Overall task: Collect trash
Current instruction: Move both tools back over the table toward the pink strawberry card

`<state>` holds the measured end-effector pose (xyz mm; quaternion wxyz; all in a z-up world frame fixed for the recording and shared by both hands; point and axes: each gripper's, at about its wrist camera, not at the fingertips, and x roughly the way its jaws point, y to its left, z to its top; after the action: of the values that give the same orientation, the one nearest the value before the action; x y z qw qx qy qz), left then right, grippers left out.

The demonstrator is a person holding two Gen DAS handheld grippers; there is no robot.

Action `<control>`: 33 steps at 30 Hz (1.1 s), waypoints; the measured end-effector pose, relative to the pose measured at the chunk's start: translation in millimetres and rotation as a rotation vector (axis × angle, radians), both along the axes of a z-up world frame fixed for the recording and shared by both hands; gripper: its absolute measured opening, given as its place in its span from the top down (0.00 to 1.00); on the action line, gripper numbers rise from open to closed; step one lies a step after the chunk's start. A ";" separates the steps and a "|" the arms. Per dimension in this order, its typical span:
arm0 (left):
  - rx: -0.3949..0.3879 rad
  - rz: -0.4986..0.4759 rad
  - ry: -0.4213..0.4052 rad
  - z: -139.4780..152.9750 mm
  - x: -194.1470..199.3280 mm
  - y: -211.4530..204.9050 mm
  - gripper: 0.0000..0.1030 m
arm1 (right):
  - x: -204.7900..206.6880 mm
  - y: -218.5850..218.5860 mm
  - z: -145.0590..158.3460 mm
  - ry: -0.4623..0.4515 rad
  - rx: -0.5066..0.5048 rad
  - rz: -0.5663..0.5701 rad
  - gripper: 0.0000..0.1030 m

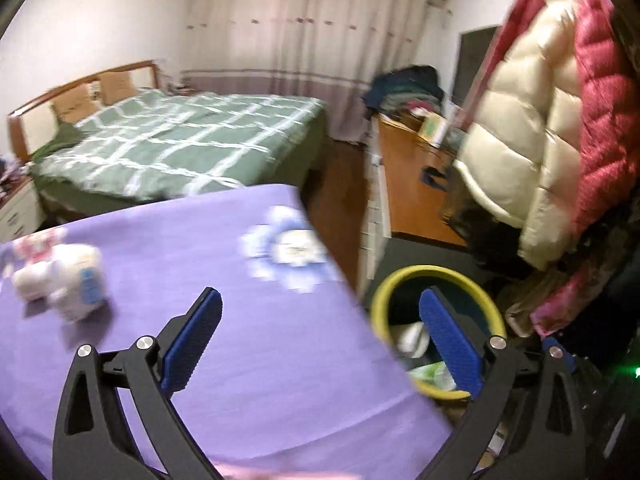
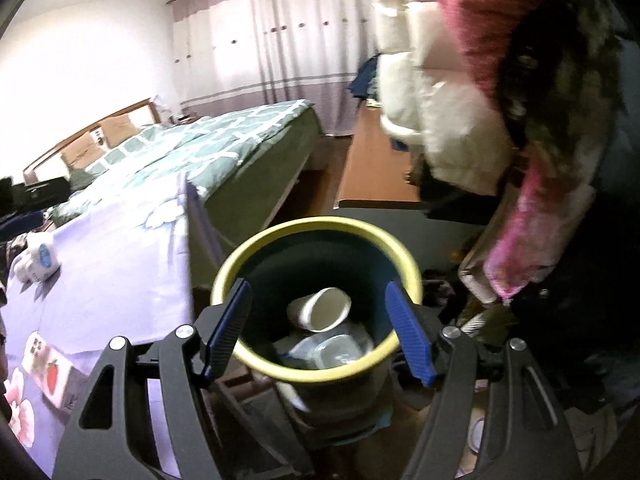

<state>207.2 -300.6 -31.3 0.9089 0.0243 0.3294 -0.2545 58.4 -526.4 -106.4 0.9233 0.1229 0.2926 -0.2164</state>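
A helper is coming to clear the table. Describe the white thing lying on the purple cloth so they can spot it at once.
Start at the table under the purple cloth, in front of the green checked bed. Near the cloth's left edge lies a crumpled white wad with a blue label, the only loose item on it; the flowers are just printed pattern.

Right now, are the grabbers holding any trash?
No, nothing. The left gripper is open over the purple cloth. The right gripper is open above the bin.

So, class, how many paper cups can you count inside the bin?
1. The paper cup lies on its side in the yellow-rimmed bin, atop clear plastic trash; more may be hidden underneath.
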 end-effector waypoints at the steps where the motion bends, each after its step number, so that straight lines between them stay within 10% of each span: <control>1: -0.001 0.018 -0.005 0.7 1.0 14.3 0.05 | 2.7 6.2 -0.5 0.004 -0.003 0.010 0.36; 20: 0.034 0.550 -0.069 -52.0 42.6 303.1 0.05 | 37.6 135.0 -16.1 0.112 -0.077 0.261 0.36; 33: -0.024 0.713 -0.064 -65.9 41.4 355.9 0.05 | 43.0 213.9 -19.9 0.127 -0.060 0.488 0.35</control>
<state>248.6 55.2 -97.2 0.9506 -0.0947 0.2857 0.0758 101.4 -312.5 -126.3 0.9312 0.0073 0.3644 -0.0030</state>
